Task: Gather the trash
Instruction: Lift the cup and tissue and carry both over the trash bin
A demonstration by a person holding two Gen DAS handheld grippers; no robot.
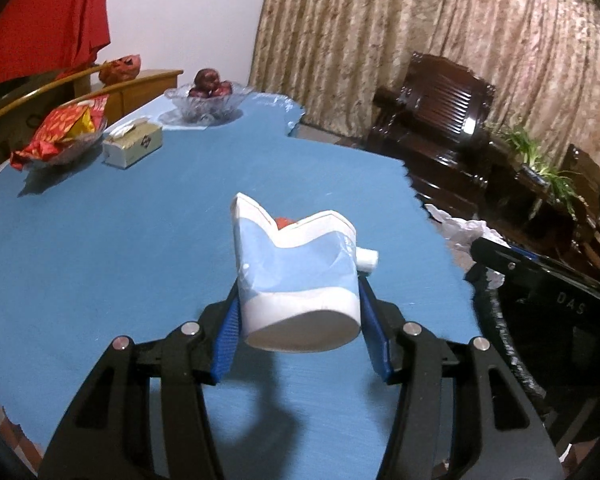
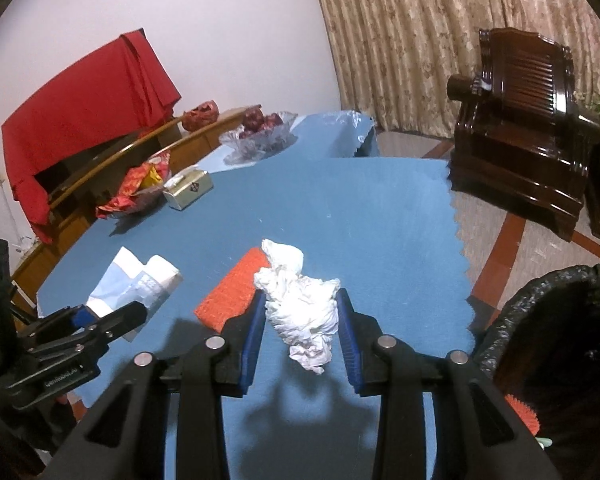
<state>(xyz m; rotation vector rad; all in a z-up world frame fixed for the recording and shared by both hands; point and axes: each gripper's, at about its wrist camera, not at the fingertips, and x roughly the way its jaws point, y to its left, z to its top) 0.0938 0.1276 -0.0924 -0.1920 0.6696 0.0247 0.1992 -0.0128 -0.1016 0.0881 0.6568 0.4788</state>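
Observation:
My left gripper (image 1: 300,312) is shut on a crushed blue and white carton (image 1: 296,276) with a white cap, held above the blue table (image 1: 120,240). The carton (image 2: 136,284) and the left gripper (image 2: 112,316) also show in the right wrist view. My right gripper (image 2: 302,320) is shut on a crumpled white tissue (image 2: 300,304), held above the table (image 2: 340,208). An orange mesh pad (image 2: 232,292) lies on the table just behind the tissue. A bin with a black liner (image 2: 548,328) stands off the table's right edge; it also shows in the left wrist view (image 1: 512,344).
At the table's far left stand a dish with red snack wrappers (image 1: 60,132), a small tissue box (image 1: 134,144) and a glass fruit bowl (image 1: 208,100). A dark wooden armchair (image 2: 528,120) stands on the floor to the right. Wooden chair backs (image 2: 112,160) line the left side.

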